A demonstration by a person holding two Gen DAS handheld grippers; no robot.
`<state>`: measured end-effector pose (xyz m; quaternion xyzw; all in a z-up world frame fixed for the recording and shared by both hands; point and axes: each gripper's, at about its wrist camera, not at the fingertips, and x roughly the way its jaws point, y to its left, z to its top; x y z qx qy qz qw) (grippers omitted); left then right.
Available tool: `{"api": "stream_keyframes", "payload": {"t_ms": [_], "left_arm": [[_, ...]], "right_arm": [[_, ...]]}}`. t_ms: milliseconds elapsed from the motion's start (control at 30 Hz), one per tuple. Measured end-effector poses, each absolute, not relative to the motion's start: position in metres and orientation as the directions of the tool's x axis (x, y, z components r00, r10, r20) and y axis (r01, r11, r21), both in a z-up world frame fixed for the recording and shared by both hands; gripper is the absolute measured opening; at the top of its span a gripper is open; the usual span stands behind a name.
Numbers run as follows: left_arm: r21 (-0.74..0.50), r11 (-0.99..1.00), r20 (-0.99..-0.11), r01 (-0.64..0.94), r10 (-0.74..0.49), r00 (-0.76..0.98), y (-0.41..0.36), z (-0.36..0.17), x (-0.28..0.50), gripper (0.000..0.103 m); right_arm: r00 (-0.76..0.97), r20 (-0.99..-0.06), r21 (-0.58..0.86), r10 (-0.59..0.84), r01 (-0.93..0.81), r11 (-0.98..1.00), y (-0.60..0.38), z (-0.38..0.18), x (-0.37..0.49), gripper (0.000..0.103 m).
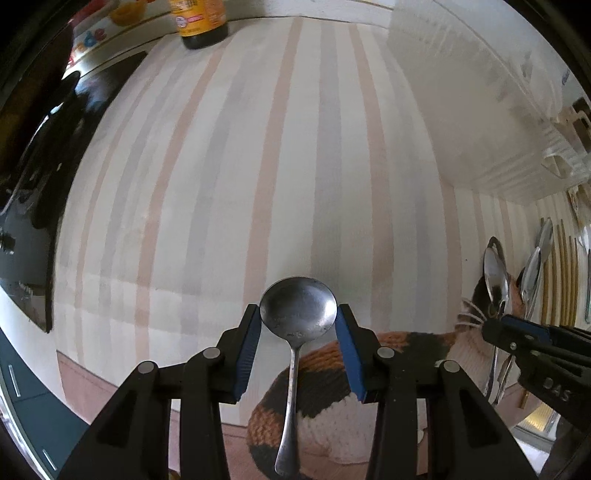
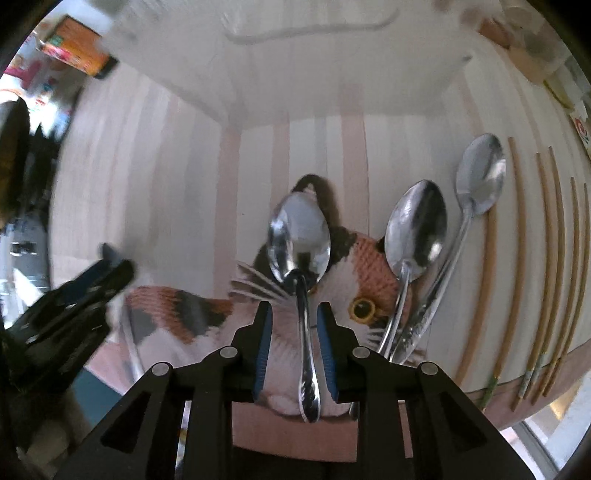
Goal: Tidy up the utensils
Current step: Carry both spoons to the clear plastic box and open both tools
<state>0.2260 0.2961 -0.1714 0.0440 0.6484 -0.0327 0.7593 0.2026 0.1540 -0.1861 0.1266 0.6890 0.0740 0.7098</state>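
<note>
In the left wrist view my left gripper (image 1: pixel 298 325) is shut on the bowl of a dull round soup spoon (image 1: pixel 298 314); its handle hangs down over a knitted cat-shaped mat (image 1: pixel 325 369). In the right wrist view my right gripper (image 2: pixel 294 325) is open, its blue pads (image 2: pixel 265 347) on either side of the handle of a shiny spoon (image 2: pixel 299 236) lying on the cat mat (image 2: pixel 347 295), not touching it. Two more spoons (image 2: pixel 415 229) (image 2: pixel 480 173) lie to its right. My left gripper shows blurred at the left (image 2: pixel 110 269); my right gripper shows in the left view (image 1: pixel 517 332).
Several bamboo chopsticks (image 2: pixel 517 258) lie on the striped cloth (image 1: pixel 258 184) at the right. A white ridged tray (image 2: pixel 314 81) stands at the back. A brown bottle (image 1: pixel 199 22) and a black stovetop (image 1: pixel 37 184) are at the left. The table's front edge (image 2: pixel 535 387) is close.
</note>
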Motion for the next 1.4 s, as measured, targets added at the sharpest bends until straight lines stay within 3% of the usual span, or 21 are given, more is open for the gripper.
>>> {"api": "stream_keyframes", "payload": {"t_ms": [33, 67, 100, 300, 867, 1267, 1400], "left_arm": [[0.023, 0.994, -0.987, 0.104, 0.005, 0.162, 0.305, -0.164, 0.223, 0.038], [0.022, 0.995, -0.986, 0.101, 0.005, 0.168, 0.317, -0.158, 0.207, 0.038], [0.022, 0.995, -0.985, 0.095, 0.005, 0.173, 0.326, -0.15, 0.203, 0.038], [0.025, 0.995, -0.978, 0.093, 0.005, 0.211, 0.356, -0.1, 0.187, 0.038], [-0.006, 0.992, -0.941, 0.13, -0.049, 0.334, 0.342, 0.006, 0.172, 0.038], [-0.072, 0.977, -0.831, 0.2, -0.169, 0.531, 0.317, 0.156, 0.175, 0.038], [-0.099, 0.97, -0.817, 0.221, -0.206, 0.538, 0.285, 0.173, 0.202, 0.038]], "right_arm": [[0.029, -0.969, 0.246, 0.245, 0.06, 0.967, 0.159, -0.187, 0.203, 0.024], [0.032, -0.978, 0.209, 0.207, 0.065, 0.976, 0.162, -0.186, 0.203, 0.009], [0.037, -0.98, 0.199, 0.197, 0.066, 0.978, 0.165, -0.186, 0.204, 0.007], [0.064, -0.983, 0.179, 0.175, 0.076, 0.981, 0.175, -0.178, 0.198, 0.006], [0.276, -0.929, 0.285, 0.248, 0.101, 0.953, 0.121, -0.069, 0.161, 0.006], [0.465, -0.834, 0.378, 0.296, 0.093, 0.921, 0.064, 0.015, 0.183, 0.006], [0.498, -0.804, 0.42, 0.324, 0.091, 0.903, 0.041, 0.035, 0.207, 0.006]]}}
